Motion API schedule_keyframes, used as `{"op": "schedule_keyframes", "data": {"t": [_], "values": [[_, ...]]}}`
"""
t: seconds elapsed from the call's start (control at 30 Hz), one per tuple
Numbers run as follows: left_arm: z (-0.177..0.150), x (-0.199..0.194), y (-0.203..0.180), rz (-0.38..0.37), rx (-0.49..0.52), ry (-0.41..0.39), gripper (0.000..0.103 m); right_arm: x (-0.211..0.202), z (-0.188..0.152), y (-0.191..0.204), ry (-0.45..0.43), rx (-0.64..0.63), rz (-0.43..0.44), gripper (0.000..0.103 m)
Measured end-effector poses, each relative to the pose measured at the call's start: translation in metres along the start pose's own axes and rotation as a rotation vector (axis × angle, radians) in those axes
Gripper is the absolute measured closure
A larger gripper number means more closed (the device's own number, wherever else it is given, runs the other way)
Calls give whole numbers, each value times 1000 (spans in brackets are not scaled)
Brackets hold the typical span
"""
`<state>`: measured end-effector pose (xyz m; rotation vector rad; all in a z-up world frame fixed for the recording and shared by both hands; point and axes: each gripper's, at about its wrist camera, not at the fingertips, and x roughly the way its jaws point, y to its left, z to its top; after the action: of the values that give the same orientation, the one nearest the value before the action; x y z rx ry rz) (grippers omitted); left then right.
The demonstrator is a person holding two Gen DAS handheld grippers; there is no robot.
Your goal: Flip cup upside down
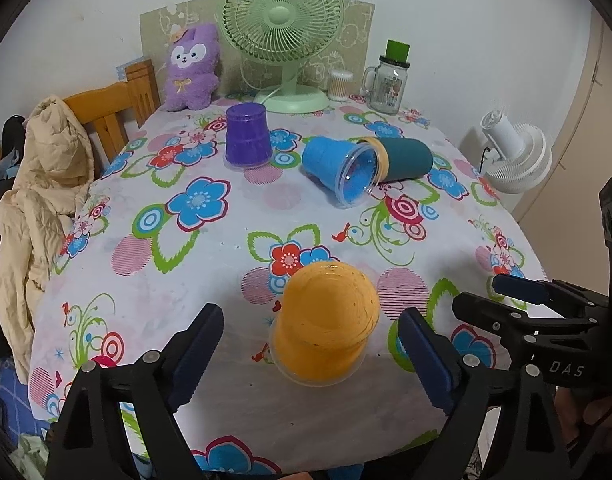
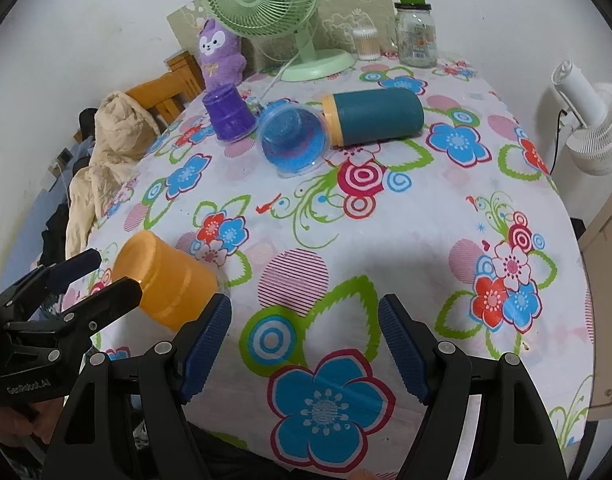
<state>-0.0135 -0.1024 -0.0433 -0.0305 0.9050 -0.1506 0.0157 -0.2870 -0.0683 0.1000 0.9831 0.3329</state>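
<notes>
Three plastic cups sit on the floral-clothed surface [image 1: 194, 280]: an orange plastic cup [image 1: 326, 324] standing mouth-down near the front edge, a purple translucent cup [image 1: 247, 135] also mouth-down farther back, and a blue plastic cup [image 1: 340, 168] lying on its side with its open mouth facing forward. Touching the blue cup lies one dark teal cylindrical bottle with a yellow band [image 1: 402, 158], also on its side. Along the back stand one pale green desk fan [image 1: 284, 20], one purple plush toy [image 1: 192, 66], one clear container of cotton swabs [image 1: 340, 85] and one glass mason jar with a green cap [image 1: 388, 84]; its label is too small to read. A second, white fan [image 1: 514, 152] stands off the surface to the right. Writing on the hand-held grippers reads "DAS" and "GenRobot.AI". The left hand-held gripper [image 1: 310, 354] is spread wide, its fingers flanking the orange cup without touching it. The right hand-held gripper [image 2: 306, 344] is likewise wide and holds nothing, with the orange cup just beside its left finger.
</notes>
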Motion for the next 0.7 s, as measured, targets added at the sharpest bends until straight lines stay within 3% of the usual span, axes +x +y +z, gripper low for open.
{"op": "schedule_keyframes", "data": {"t": [0.37,0.7], "values": [[4,-22,9,-13,-14,-67,9,-24,15,21,-68,-47,-19,24],[12,-45,23,-7,-44,-144,7,-47,29,49,-142,-117,-33,15]]}}
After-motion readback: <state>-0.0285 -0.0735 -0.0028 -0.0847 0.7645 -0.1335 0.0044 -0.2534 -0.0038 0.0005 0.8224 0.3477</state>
